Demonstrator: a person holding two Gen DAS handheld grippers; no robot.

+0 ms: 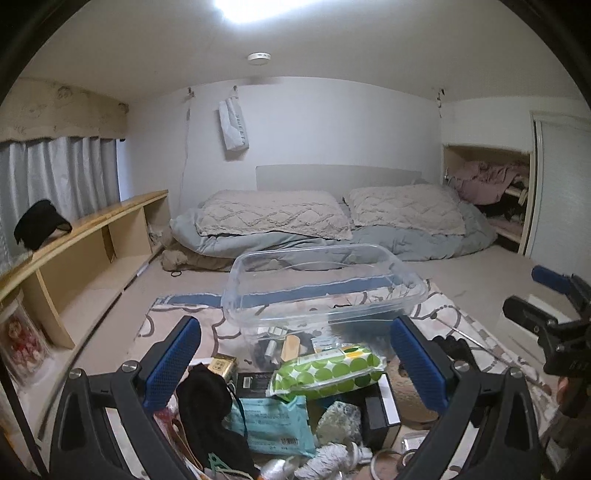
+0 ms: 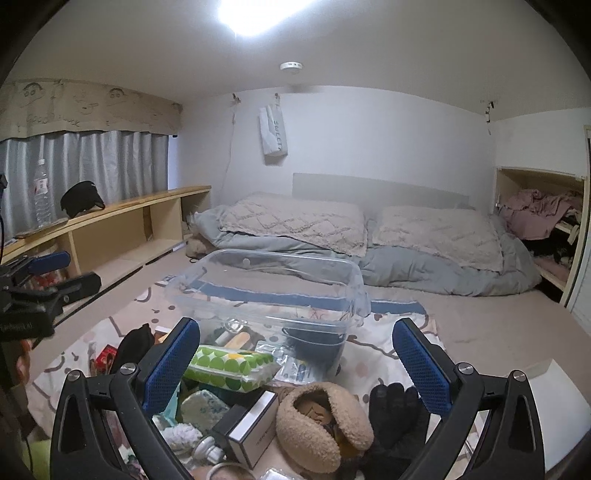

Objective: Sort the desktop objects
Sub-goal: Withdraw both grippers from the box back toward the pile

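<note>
A ceiling light (image 1: 240, 7) blows out to white glare at top centre; the room is dim, soft, bluish, with fisheye-curved, black-vignetted edges.

Clutter (image 1: 295, 406) crowds the near mat; the bin (image 1: 321, 288) stands behind it, its top open.

Patterned blanket (image 2: 388, 354) on carpet (image 2: 480, 317), under clear bin (image 2: 266, 291), clutter.

White walls, a ceiling light (image 2: 251, 14), grey curtains (image 2: 92, 166), a low wooden shelf (image 2: 122, 218), a bed (image 2: 369, 240) with two pillows.
</note>
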